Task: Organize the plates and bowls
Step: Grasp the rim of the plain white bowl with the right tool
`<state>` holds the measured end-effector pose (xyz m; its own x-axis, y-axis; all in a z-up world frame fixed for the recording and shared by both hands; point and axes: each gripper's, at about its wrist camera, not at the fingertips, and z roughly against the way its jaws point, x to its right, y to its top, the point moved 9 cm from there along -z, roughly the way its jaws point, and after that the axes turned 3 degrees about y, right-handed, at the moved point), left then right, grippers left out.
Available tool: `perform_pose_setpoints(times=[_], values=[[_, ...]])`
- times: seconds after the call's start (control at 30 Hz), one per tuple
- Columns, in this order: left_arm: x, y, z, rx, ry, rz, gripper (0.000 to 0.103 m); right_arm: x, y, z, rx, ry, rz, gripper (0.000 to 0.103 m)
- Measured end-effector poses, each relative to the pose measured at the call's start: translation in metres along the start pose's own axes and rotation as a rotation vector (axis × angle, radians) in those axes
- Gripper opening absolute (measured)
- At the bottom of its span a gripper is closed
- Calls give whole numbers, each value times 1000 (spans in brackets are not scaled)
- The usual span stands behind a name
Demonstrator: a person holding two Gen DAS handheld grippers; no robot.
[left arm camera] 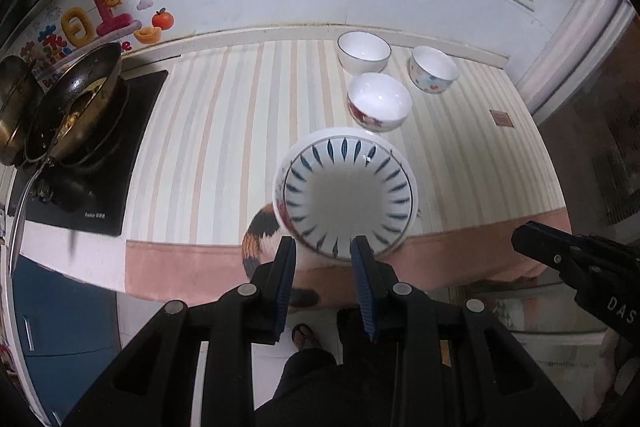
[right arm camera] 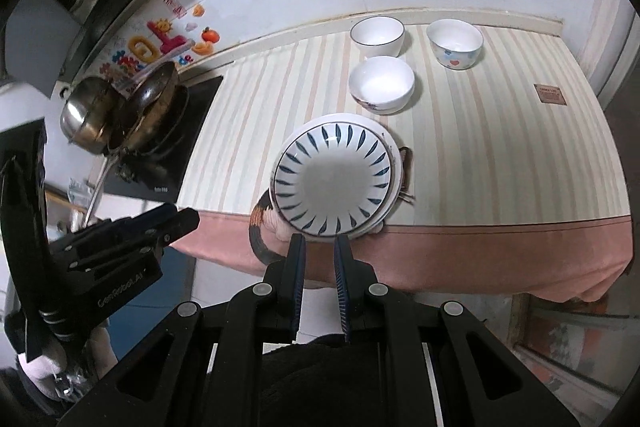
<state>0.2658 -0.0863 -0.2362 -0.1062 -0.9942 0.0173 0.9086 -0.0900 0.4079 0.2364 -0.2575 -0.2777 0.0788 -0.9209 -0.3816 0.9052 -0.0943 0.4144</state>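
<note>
Striped cloth covers the kitchen counter (left arm camera: 224,131), and its pink border hangs over the near edge. On this near edge sits the blue-leaf plate (left arm camera: 347,187), on top of a stack: a white plate rim (right arm camera: 394,147) shows under it, and an orange-and-black patterned plate (left arm camera: 258,233) shows at its left side. Behind the blue-leaf plate, toward the wall, stand three bowls: the red-flower bowl (left arm camera: 379,101) nearest, then the blue-rimmed bowl (left arm camera: 363,51), and to its right the heart-pattern bowl (left arm camera: 434,69). Far to the left of the plate is a dirty wok (left arm camera: 76,107) on a black cooktop (left arm camera: 100,195).

Both grippers are just in front of the plate, off the counter edge, and hold nothing. The left gripper (left arm camera: 325,249) has a moderate gap between its blue pads, and its fingertips seem to be almost at the plate's near rim. The right gripper (right arm camera: 320,243) has a narrower gap and lies a little further back. So I judge the left one is nearer for taking the rim; the plate is round, so no long axis matters.
</note>
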Motion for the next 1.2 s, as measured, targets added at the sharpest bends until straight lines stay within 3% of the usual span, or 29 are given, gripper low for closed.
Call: perform_pose_setpoints(times=[0.1,0.2,0.43,0.73,0.9,0.93,0.97,1.0,1.03,1.2], values=[[5,25,-19,-12,-1,15,31,22,22,-11,0,5,-30,19],[11,58,-52,-43,-15,45,32,49,51,-30,-8,-10,-51,35],[21,136,-160,-145,-10,136,32,121,132,-106,-83,-23,-97,36],[32,162,-270,-332,-73,229,32,177,205,-212,-229,31,-123,41],[43,163,-297,-378,-105,206,31,190,214,-260,-313,55,-151,41],[47,162,-300,-383,-105,190,30,189,212,-266,-322,62,-156,41],[50,162,-301,-379,-107,182,21,190,212,-274,-333,66,-158,40],[54,162,-300,-374,-113,171,19,190,211,-279,-339,69,-158,32],[59,161,-298,-368,-113,155,19,190,209,-282,-341,69,-153,17],[74,159,-278,-329,-76,91,19,185,205,-279,-332,44,-117,15]])
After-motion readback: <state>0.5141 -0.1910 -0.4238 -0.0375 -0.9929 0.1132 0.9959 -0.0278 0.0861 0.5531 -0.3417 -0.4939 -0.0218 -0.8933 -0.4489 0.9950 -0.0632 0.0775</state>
